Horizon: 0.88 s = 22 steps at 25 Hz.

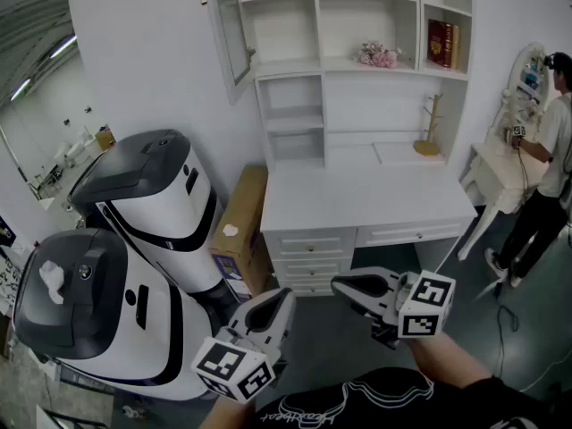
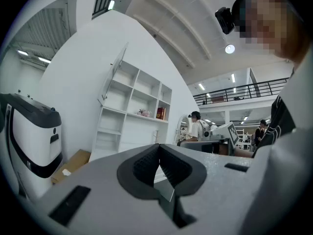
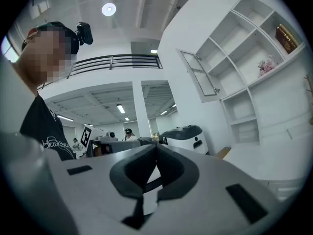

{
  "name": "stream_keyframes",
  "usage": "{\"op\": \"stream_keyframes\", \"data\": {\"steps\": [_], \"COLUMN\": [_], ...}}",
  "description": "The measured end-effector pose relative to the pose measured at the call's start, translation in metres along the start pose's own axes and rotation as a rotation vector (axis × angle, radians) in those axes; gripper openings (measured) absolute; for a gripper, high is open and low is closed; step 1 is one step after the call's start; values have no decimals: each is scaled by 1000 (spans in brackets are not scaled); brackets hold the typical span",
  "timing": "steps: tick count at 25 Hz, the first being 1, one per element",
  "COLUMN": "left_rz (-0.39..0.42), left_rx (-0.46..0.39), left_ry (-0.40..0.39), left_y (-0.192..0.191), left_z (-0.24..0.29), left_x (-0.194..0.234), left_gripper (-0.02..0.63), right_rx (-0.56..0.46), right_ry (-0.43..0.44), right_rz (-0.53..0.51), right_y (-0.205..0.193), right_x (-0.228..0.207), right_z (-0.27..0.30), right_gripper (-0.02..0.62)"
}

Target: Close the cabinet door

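The white shelf cabinet [image 1: 357,79] stands against the wall above a white desk [image 1: 357,202]. Its glass door [image 1: 234,29] at the upper left is swung open, away from the shelves. The door also shows in the left gripper view [image 2: 113,75] and in the right gripper view [image 3: 200,75]. My left gripper [image 1: 281,300] is low in the head view, well short of the desk, shut and holding nothing. My right gripper [image 1: 344,286] is beside it, pointing left, also shut and holding nothing. Both sets of jaws meet at the tips [image 2: 159,148] [image 3: 156,148].
Two large white-and-black machines [image 1: 152,195] [image 1: 80,311] stand at the left, with a cardboard box [image 1: 241,226] between them and the desk drawers. A person [image 1: 545,150] stands at a white dressing table at the right. A red book [image 1: 440,43], flowers [image 1: 377,54] and a wooden stand [image 1: 431,128] sit on the shelves.
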<state>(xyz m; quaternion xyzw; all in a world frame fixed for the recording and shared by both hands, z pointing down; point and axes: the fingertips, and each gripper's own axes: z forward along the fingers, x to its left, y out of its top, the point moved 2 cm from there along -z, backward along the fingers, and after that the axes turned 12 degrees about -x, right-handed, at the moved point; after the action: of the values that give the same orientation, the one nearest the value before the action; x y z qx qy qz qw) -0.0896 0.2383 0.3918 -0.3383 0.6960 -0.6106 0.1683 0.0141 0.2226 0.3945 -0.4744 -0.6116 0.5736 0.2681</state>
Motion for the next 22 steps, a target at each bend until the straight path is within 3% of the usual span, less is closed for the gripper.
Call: {"op": "stream_keyframes", "data": {"steps": [12, 22], "left_rz": [7, -1], "left_rx": [2, 6], "left_ry": [-22, -13], "left_y": [0, -5], "left_z": [-14, 13], "left_x": [1, 26], "left_gripper": [5, 5], "right_rx": [-3, -26], "right_ry": [2, -6], "right_rz": [29, 44], "right_y": [-13, -8], "right_x": [17, -21], "right_z": [3, 18], "right_gripper": [3, 3]}}
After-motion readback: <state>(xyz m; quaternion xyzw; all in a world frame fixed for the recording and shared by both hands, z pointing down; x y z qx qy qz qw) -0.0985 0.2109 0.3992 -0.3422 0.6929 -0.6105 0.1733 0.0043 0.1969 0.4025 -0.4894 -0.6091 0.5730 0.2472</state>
